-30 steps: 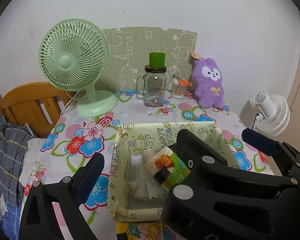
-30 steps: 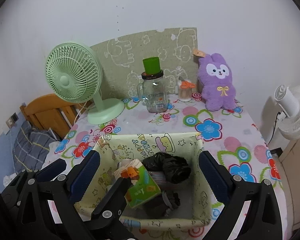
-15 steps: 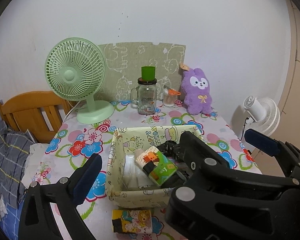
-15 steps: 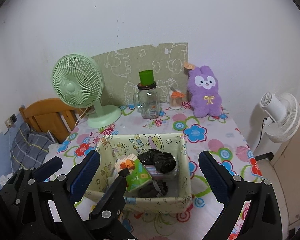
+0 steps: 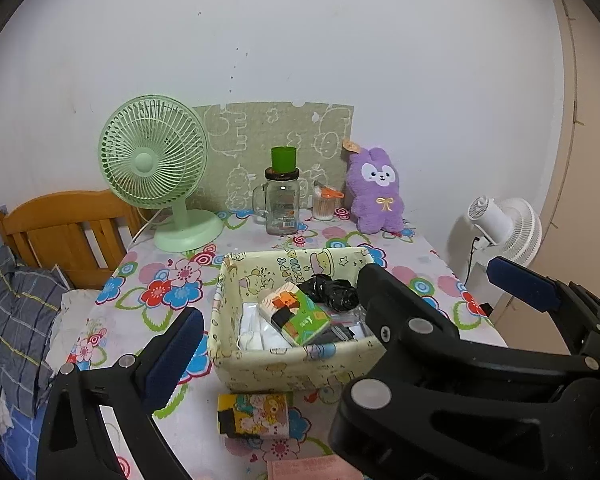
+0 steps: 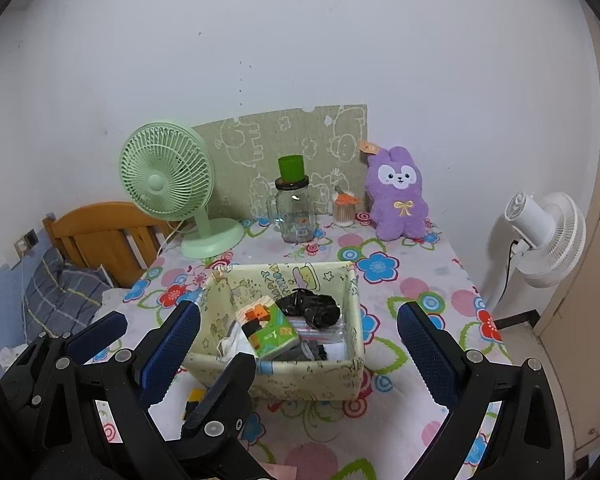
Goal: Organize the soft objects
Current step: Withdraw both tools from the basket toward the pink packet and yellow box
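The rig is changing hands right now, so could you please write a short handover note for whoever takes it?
Left gripper: open, empty, held back from the box.
Right gripper: open, empty.
Box: mid-table, holding a green tissue pack, a black bag and white cloth.
Left: one yellow pack lies on the table in front of the box; a pink item sits at the near edge.

Green fan (image 5: 156,172), glass jar (image 5: 282,208)
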A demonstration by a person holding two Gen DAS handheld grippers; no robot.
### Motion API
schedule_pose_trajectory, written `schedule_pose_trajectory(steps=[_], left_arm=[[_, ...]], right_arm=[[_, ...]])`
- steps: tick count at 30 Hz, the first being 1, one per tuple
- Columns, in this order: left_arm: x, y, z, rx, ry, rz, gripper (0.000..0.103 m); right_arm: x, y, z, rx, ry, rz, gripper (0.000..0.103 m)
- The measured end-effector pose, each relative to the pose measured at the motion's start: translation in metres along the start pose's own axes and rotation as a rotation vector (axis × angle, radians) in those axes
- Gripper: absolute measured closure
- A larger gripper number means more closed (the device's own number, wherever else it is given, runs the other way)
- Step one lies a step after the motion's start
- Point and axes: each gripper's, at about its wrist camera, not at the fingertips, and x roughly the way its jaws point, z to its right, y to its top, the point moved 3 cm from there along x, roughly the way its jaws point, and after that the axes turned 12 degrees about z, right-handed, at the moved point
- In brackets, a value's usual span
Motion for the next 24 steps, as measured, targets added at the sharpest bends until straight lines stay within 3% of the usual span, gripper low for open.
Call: schedule_pose_trajectory(steps=[24], left_arm=[[-0.039, -0.053, 0.01, 0.0, -0.007, -0.015, 0.002]], right_arm=[[-0.042, -0.049, -0.002, -0.045, 0.029, -0.009, 0.003]])
